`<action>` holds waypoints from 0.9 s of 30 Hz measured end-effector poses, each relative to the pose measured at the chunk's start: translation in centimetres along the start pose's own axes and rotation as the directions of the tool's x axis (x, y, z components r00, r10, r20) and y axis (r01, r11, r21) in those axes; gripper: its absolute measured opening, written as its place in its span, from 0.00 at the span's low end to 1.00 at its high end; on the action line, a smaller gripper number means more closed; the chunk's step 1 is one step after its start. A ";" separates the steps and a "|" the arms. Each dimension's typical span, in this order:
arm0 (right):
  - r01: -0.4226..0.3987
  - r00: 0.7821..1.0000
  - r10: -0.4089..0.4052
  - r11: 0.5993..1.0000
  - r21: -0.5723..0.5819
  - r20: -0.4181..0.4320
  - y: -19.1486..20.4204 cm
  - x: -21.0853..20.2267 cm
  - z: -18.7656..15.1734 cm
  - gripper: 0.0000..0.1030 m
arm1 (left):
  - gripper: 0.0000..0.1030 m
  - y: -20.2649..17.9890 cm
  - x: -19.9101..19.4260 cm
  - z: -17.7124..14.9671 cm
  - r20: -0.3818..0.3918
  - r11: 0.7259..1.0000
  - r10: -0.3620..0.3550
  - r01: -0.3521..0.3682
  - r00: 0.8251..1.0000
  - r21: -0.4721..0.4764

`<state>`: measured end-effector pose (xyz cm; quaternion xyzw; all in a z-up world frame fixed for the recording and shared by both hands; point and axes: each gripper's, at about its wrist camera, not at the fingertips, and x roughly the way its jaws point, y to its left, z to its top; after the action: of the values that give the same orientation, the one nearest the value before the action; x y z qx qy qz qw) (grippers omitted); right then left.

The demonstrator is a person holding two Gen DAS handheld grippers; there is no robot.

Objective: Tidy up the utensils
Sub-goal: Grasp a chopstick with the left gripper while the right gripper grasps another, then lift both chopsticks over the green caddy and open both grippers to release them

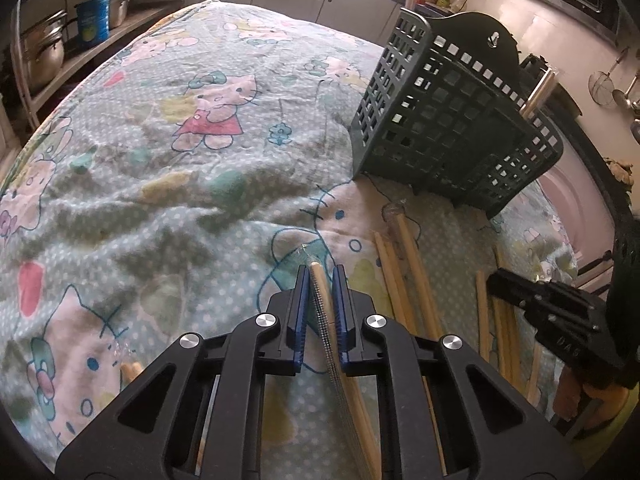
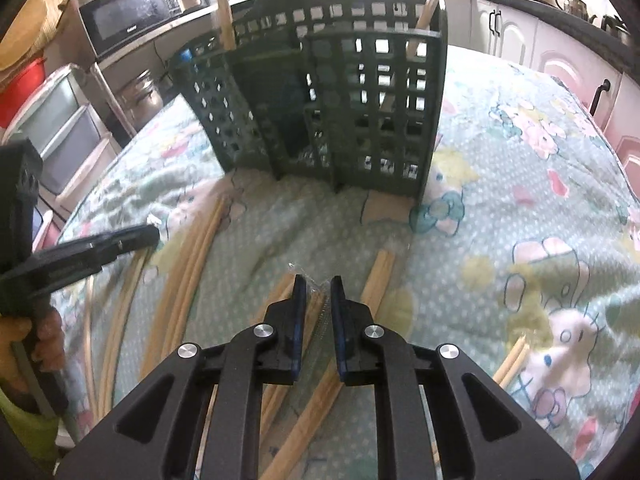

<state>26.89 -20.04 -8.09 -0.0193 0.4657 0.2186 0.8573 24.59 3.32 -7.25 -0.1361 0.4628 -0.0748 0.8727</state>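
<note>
My left gripper (image 1: pixel 321 270) is shut on a pair of wooden chopsticks (image 1: pixel 320 292) in a clear wrapper, held just above the cloth. My right gripper (image 2: pixel 319 280) is shut on another wrapped pair of chopsticks (image 2: pixel 320 312) low over the cloth. A dark green lattice utensil basket (image 1: pixel 452 120) (image 2: pixel 340 100) stands upright beyond both grippers, with a few chopsticks (image 2: pixel 224 12) sticking up out of it. Several loose chopstick pairs (image 1: pixel 400 272) (image 2: pixel 192 264) lie on the cloth between the grippers. In each wrist view the other gripper (image 1: pixel 496 280) (image 2: pixel 152 234) shows at the side.
A cartoon-cat printed cloth (image 1: pixel 180 140) covers the table. Pots and a blue tin (image 1: pixel 92 20) sit on a shelf to the left; a microwave (image 2: pixel 128 12) and cabinets stand behind the basket. A person's hand (image 2: pixel 44 340) holds the left gripper. One more chopstick pair (image 2: pixel 512 364) lies far right.
</note>
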 end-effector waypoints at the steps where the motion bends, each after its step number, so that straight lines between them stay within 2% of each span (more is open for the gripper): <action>1: -0.001 1.000 0.001 1.000 -0.001 -0.002 0.0 0.0 -0.3 0.14 | 0.06 -0.1 -0.1 0.0 -0.001 1.000 -0.001 0.001 1.000 0.001; 9: 0.010 1.000 -0.010 1.000 -0.024 -0.014 2.1 -0.3 -2.2 0.18 | 0.05 -0.7 -1.3 -0.3 0.017 1.000 -0.004 0.004 1.000 0.011; 14: -0.015 1.000 0.015 0.999 -0.043 0.005 2.8 -1.0 -3.0 0.09 | 0.04 -1.5 -2.6 -0.1 0.049 1.000 -0.011 0.009 0.999 0.028; 22: -0.085 0.988 0.092 0.995 -0.055 0.122 3.3 -6.0 -1.7 0.05 | 0.02 -3.6 -5.9 2.5 0.136 0.997 -0.041 0.032 0.990 0.065; 27: -0.107 0.964 0.125 0.990 -0.090 0.235 3.7 -10.4 0.4 0.05 | 0.01 -5.3 -8.7 5.1 0.211 0.994 -0.071 0.051 0.975 0.097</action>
<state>20.90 -20.29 1.16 0.0019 0.3502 0.2868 0.8917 23.87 1.40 3.93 -0.1174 0.3576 -0.1076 0.9202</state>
